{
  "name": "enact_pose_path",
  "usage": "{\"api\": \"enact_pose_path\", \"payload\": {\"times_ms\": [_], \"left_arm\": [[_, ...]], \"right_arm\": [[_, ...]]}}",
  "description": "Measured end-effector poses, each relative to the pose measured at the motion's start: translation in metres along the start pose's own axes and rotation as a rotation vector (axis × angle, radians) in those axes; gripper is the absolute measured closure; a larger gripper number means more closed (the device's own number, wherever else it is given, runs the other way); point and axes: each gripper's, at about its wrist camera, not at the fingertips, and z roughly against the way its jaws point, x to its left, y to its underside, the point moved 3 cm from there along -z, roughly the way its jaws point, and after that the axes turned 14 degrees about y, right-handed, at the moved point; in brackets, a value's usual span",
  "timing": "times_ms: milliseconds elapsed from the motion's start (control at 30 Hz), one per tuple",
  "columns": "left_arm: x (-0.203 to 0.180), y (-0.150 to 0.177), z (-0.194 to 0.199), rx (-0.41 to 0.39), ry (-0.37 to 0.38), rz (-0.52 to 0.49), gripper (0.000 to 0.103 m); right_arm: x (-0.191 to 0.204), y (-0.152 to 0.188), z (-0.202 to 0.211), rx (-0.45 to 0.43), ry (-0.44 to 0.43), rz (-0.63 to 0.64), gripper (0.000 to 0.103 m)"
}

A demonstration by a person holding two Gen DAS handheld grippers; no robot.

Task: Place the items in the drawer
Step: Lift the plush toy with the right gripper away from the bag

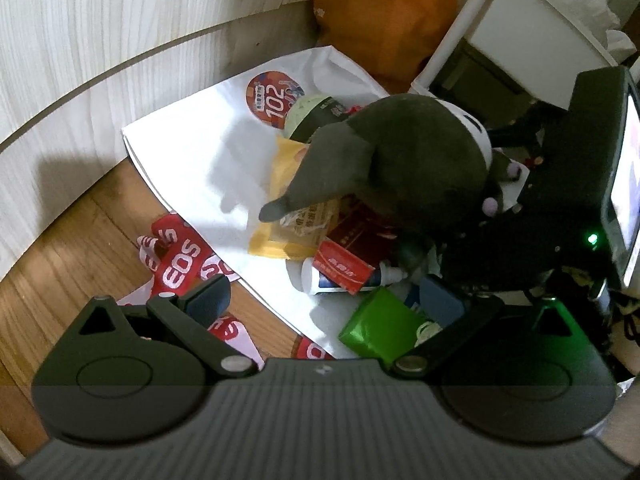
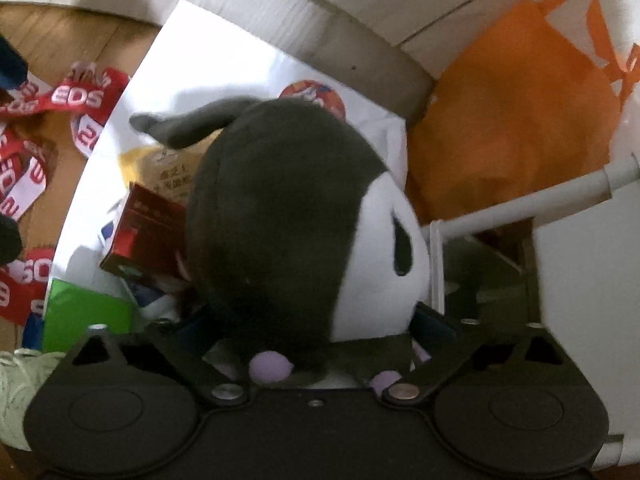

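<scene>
While the wood floor (image 1: 60,280) spreads under everything and a pale wood-grain panel (image 1: 100,40) rises behind, an orange bag (image 2: 512,128) slumps against that panel beside a white drawer unit (image 2: 580,260), whose open drawer (image 2: 480,276) shows only in the right wrist view, just beside the toy's white face. A white paper bag (image 1: 192,152) lies flat on the floor, carrying the clutter: a yellow packet (image 1: 280,236), a red box (image 2: 148,232), a white tube (image 1: 316,280) and a green box (image 1: 376,328). Above that heap sits the black-and-white plush toy (image 2: 280,220), held by the right gripper (image 2: 316,344), whose fingers press in on its lower body near the purple pom-poms. Red EOS straps (image 1: 180,264) trail across the floor left of the paper bag. Only the left wrist view shows the left gripper (image 1: 332,308), spread wide and holding nothing, hovering over the green box, and the right gripper's body with its lit screen.
</scene>
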Motion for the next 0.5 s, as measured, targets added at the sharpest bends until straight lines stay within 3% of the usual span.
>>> {"api": "enact_pose_path", "payload": {"times_ms": [267, 400, 500], "left_arm": [[-0.008, -0.001, 0.0, 0.0, 0.02, -0.026, 0.002], [-0.012, -0.003, 0.003, -0.012, -0.003, -0.058, 0.003], [-0.019, -0.009, 0.014, -0.064, -0.03, -0.092, 0.003]], "right_arm": [[-0.056, 0.001, 0.016, 0.014, -0.21, -0.452, 0.02], [-0.074, 0.007, 0.035, -0.018, -0.423, -0.667, 0.019], [-0.08, 0.011, 0.05, -0.046, -0.57, -0.768, 0.019]]}}
